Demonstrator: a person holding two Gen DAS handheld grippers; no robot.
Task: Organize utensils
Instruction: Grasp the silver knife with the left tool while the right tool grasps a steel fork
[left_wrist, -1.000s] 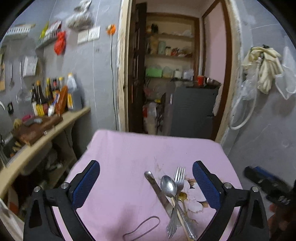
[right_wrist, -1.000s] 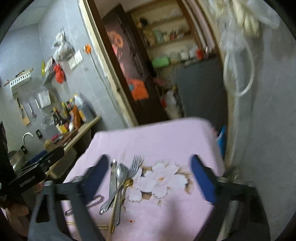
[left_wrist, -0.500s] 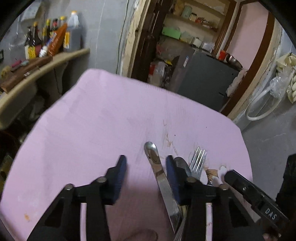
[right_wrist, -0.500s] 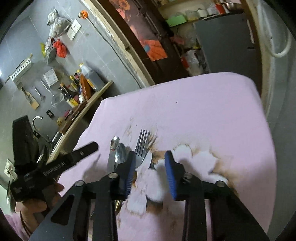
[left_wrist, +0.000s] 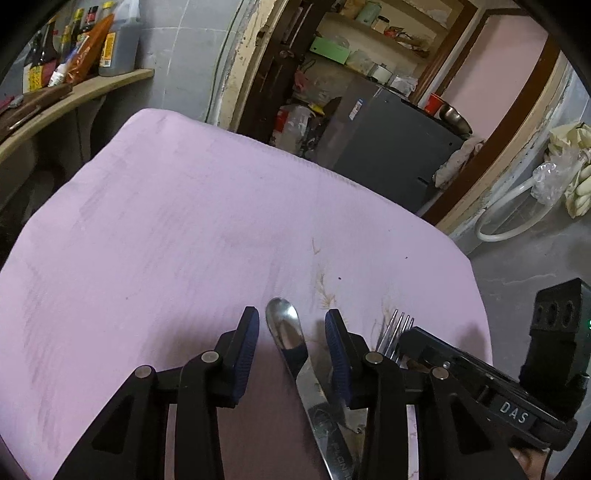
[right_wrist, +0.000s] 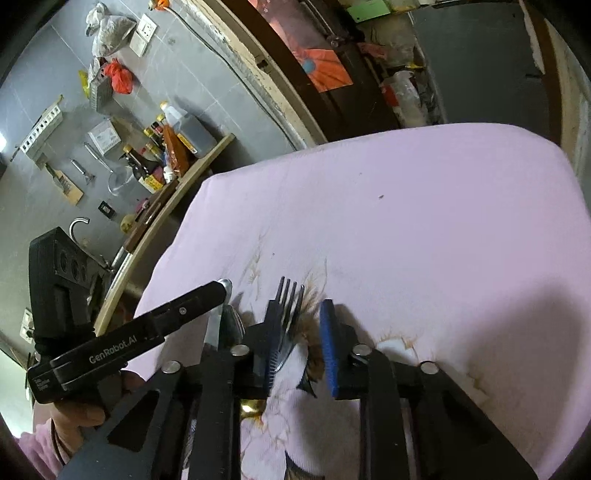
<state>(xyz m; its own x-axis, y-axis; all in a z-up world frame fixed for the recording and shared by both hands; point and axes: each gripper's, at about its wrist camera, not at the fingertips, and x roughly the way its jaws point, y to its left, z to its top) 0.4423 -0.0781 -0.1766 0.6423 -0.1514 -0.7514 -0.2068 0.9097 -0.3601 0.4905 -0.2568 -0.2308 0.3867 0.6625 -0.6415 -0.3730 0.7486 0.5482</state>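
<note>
A steel table knife (left_wrist: 291, 343) lies on the pink cloth (left_wrist: 184, 229), its rounded tip pointing away. My left gripper (left_wrist: 291, 332) is low over it, fingers part open on either side of the blade, not touching. A steel fork (left_wrist: 393, 328) lies just to the right. In the right wrist view the fork (right_wrist: 286, 314) sits between the fingers of my right gripper (right_wrist: 299, 328), against the left pad (right_wrist: 271, 354), with a gap to the right pad. The knife (right_wrist: 212, 328) and a spoon bowl (right_wrist: 232, 325) show behind the left gripper's body (right_wrist: 122, 343).
The cloth-covered table ends at a far edge (left_wrist: 314, 162) and a right edge (left_wrist: 476, 295). A wooden counter (left_wrist: 74, 92) with bottles (left_wrist: 107, 40) stands at the left. A dark cabinet (left_wrist: 388, 144) and doorway lie beyond.
Both grippers have come down and forward to the utensils and narrowed. The left now straddles the knife blade; the right now has the fork between its fingers.
</note>
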